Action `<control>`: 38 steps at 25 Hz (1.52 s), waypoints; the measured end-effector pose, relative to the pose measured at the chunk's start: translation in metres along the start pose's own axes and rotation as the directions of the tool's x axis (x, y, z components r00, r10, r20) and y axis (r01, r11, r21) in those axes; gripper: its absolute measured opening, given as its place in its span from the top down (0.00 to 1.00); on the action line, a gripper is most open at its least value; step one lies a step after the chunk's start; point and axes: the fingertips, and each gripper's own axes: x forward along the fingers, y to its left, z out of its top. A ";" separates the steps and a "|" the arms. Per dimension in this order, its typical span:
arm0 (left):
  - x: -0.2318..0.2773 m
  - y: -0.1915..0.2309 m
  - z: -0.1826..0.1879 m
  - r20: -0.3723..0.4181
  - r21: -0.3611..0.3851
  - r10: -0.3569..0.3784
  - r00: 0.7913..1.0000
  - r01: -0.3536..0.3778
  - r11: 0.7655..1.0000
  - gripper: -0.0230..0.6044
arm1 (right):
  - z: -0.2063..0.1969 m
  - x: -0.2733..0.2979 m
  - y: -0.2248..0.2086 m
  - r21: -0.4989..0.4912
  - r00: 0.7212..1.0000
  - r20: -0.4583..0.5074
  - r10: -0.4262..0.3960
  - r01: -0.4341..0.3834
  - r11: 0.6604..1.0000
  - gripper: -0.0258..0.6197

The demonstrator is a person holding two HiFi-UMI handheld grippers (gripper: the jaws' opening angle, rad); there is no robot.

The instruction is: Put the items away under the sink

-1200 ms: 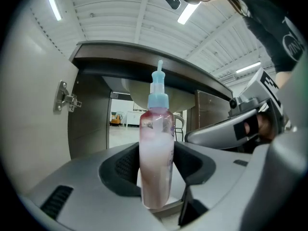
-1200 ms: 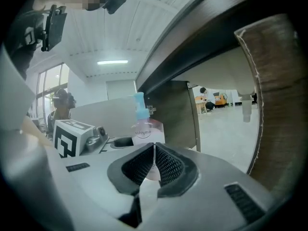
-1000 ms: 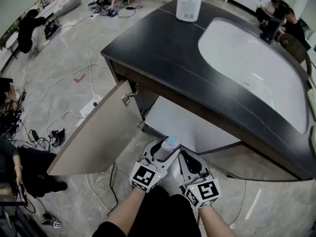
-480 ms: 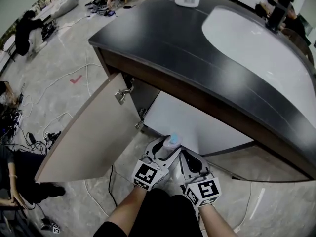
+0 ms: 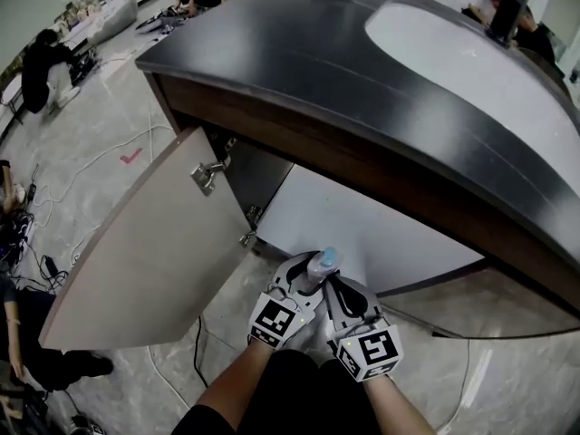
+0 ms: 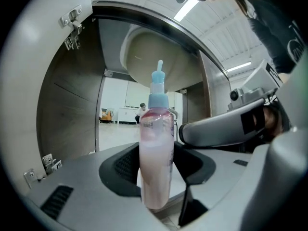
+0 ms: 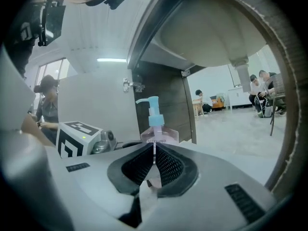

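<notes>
Pump bottle (image 6: 156,129): clear plastic, pale pink liquid, light blue pump head. It sits lower centre of the head view, upright in the left gripper (image 5: 304,277), just in front of the open cupboard mouth and not yet inside.

Biggest first: the dark-topped sink cabinet w/ white basin (image 5: 299,62) fills the upper half of the head view. Its pale cupboard door (image 5: 154,252) is swung wide at left. The pale cupboard interior (image 5: 362,234) is at centre, just beyond the bottle.

Handling, as judged: the bottle looks mostly full, so moderate weight for its size. The smooth plastic is prob. slippery, and the walls are fairly stiff but may give under a hard squeeze. The tall pump makes it tippy, and the nozzle is the weak bit. Best hold is round the body at mid height, not the neck or pump. Set it down base-flat.

Left gripper: jaws well apart, pads (image 6: 120,167) clamped on either side of the bottle's body, low to mid.

Right gripper (image 7: 154,160): lower centre-right of the head view, just beside the left one. Its jaws are pressed together w/ nothing between them. The bottle shows beyond its tips, but can't tell if they touch.
</notes>
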 end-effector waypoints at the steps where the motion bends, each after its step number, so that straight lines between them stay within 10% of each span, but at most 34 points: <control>1: 0.002 0.000 -0.004 0.003 0.001 -0.004 1.000 0.004 1.000 0.63 | -0.003 0.002 -0.001 -0.001 1.000 0.004 -0.004 0.004 1.000 0.91; 38: 0.055 0.096 -0.064 -0.012 0.068 0.147 0.989 -0.146 0.987 0.63 | -0.048 -0.020 -0.043 -0.007 0.994 0.005 -0.105 0.105 0.994 0.91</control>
